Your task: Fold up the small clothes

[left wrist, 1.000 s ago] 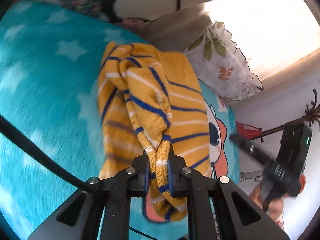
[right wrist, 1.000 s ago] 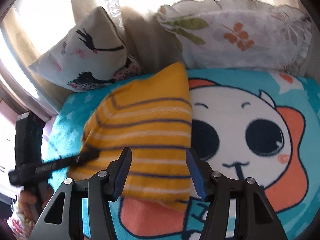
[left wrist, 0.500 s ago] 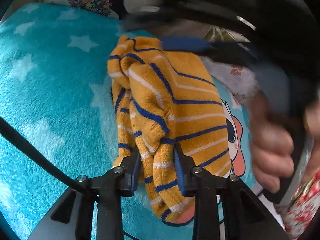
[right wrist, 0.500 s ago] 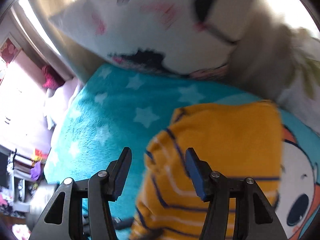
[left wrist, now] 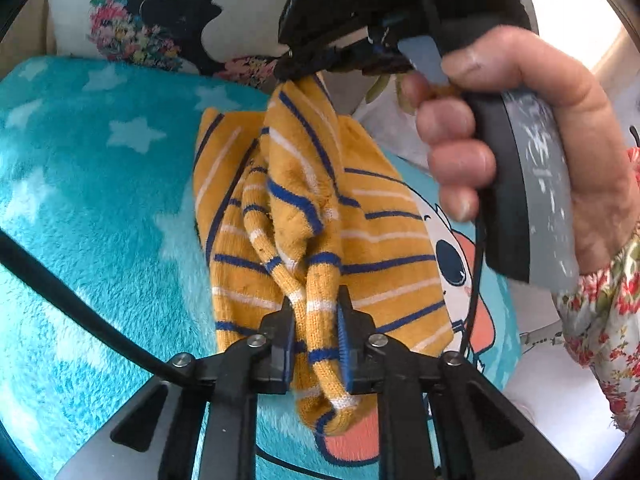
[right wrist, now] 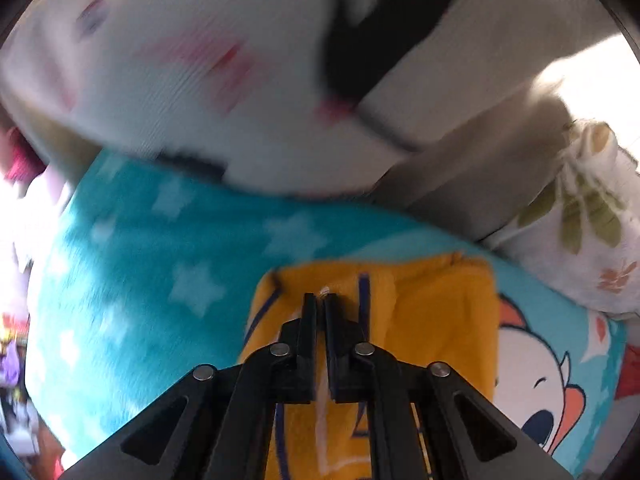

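From the left wrist, your left gripper (left wrist: 316, 340) pinches the striped sweater's (left wrist: 384, 240) bunched cuff above the blanket (left wrist: 100, 200), which may slip; from the right wrist, your right gripper (right wrist: 319, 304), nearly closed, nips only its far edge.

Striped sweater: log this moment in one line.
left gripper shut on striped sweater | right gripper shut on its far edge | blanket beneath

Bright daylight, overexposed glare at upper right, right-wrist view motion-blurred, fisheye bending and dark corners
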`<state>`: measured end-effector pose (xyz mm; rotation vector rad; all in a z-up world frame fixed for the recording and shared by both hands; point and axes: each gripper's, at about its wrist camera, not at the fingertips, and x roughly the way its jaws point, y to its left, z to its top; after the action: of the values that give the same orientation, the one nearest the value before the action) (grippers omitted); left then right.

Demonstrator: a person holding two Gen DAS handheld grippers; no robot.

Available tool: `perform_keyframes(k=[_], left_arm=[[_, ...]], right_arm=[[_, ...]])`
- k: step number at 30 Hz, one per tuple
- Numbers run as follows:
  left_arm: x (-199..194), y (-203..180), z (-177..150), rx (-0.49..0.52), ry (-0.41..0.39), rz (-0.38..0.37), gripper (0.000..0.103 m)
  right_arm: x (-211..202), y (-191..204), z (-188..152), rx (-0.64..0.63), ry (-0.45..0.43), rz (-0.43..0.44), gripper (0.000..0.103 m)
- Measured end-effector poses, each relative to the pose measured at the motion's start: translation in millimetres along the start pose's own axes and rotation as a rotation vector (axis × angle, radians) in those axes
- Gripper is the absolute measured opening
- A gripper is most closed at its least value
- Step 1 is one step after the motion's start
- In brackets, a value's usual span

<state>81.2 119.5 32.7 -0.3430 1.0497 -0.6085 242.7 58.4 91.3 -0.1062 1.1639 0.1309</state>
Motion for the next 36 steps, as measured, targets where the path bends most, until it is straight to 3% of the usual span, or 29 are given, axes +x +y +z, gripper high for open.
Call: perform_keyframes(k=[3, 6, 14, 19, 24, 29, 33, 36], left_arm=[[7.0, 12.2, -4.6, -0.042, 0.034, -0.01, 0.016], [9.9, 18.9, -12.6, -0.07, 0.053, -0.019, 0.016], [3.4, 23.7, -12.8, -0.083, 0.06, -0.062, 0.016], [-19.1, 41.5, -8.3, -0.126, 0.06, -0.088, 0.018], [-31.4, 48.9, -17.2, -0.15, 0.044, -0.066, 0.022], [-41.4, 59.6, -24.3, -0.172, 0.043, -0.02, 0.024], [-50.5, 64.3, -20.0, -0.175, 0.03, 0.001, 0.027], [-57.9, 62.2, -9.7, -0.166, 0.002, 0.004, 0.032]], right_arm=[[17.7, 3.3, 3.8, -0.011, 0.026, 0.082, 0.003], [21.1, 5.4, 3.1, -0.036, -0.008, 0.074, 0.004], [-25.7, -35.8, -17.4, -0.026, -0.084, 0.071, 0.007], [-14.0, -40.5, -40.9, -0.009, -0.01, 0.16, 0.007], [30.1, -2.9, -55.4, -0.02, 0.089, 0.26, 0.006], [48.4, 21.6, -64.7, -0.007, 0.113, 0.327, 0.006], [20.1, -9.0, -59.8, 0.081, 0.024, 0.391, 0.006], [-20.5, -52.7, -68.8, 0.159, -0.084, 0.37, 0.008]])
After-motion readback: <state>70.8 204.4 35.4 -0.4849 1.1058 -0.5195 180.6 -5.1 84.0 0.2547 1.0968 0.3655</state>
